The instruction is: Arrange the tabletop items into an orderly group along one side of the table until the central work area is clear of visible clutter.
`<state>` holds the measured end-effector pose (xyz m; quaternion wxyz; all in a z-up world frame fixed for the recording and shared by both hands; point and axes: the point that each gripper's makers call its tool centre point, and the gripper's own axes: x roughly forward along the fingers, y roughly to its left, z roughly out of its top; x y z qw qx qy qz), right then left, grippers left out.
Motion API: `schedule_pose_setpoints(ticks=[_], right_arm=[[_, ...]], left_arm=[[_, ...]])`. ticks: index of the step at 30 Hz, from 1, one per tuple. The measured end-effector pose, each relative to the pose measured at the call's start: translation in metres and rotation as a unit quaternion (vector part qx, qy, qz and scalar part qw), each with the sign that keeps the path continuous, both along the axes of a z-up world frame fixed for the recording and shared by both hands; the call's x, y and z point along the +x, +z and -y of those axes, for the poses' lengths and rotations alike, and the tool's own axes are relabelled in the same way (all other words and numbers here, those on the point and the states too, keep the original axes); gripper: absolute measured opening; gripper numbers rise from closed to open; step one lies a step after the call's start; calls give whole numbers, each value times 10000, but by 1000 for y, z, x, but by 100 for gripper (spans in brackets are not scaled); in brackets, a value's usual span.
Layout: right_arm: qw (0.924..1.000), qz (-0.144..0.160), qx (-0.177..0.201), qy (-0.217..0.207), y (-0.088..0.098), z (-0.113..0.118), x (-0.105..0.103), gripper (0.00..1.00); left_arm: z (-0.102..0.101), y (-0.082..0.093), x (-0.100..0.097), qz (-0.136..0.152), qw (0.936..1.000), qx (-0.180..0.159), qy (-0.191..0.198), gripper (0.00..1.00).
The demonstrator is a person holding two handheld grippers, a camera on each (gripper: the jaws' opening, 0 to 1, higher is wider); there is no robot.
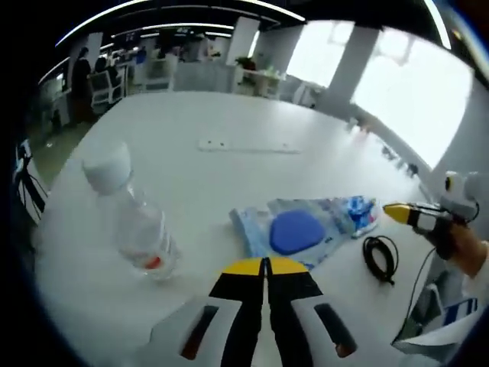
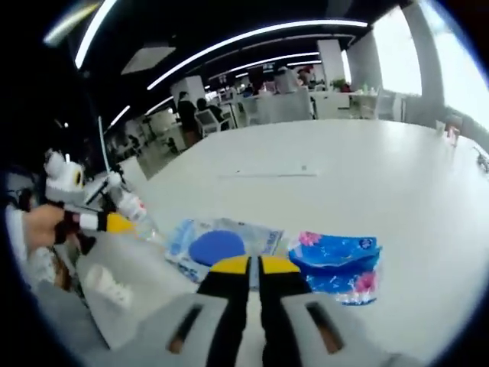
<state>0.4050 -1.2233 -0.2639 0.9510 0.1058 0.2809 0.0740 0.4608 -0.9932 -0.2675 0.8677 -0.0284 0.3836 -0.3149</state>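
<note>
On the smooth white table [image 1: 229, 115] lie one clear plastic bottle [image 1: 134, 218], tipped over, two crinkly blue packets [image 2: 218, 246] [image 2: 336, 264] mid-table and one black cable loop [image 1: 380, 258]. The left gripper [image 1: 265, 265] and right gripper [image 2: 254, 264] are closed, gripping nothing.

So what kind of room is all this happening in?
Probably an open-plan office: long ceiling light strips, white office chairs at desks behind, and a large white table that bears a clear plastic water bottle and blue wipe packets.
</note>
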Motion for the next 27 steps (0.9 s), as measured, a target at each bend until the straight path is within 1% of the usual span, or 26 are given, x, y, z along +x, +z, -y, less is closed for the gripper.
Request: schedule_pose_setpoints(ticks=[6,9,13,15,18,19,21,23,25,27], right_arm=[[9998,38,-17,-181,11,14,-16,0],[9997,50,-26,-251,15,20,-22,0],[9997,25,-60,-243,15,21,-26,0],[9997,14,-60,-226,15,20,-28,0],[9999,-6,-115,-70,15,15,-31,3],[9999,-6,-128,14,15,13,-32,7],[9997,-28,-142,200,15,10,-36,16],[9992,-165,-170,308,12,10,-41,30],[9990,-223,-183,354,9,12,-47,44],[9988,-319,-95,364,7,14,-53,55]], left_arm=[[-10,12,-8,96,9999,-49,87,0],[-16,16,-9,141,9998,-77,144,0],[-21,18,-9,150,9996,-96,204,0],[-21,20,-12,169,9996,-101,217,0],[-25,22,-15,181,9995,-100,237,0],[-26,22,-15,192,9994,-91,259,3],[-31,22,-17,181,9994,-83,290,16],[-37,20,-19,194,9993,-6,333,32],[-43,20,-21,226,9991,63,359,41],[-47,19,-26,116,9990,3,423,52]])
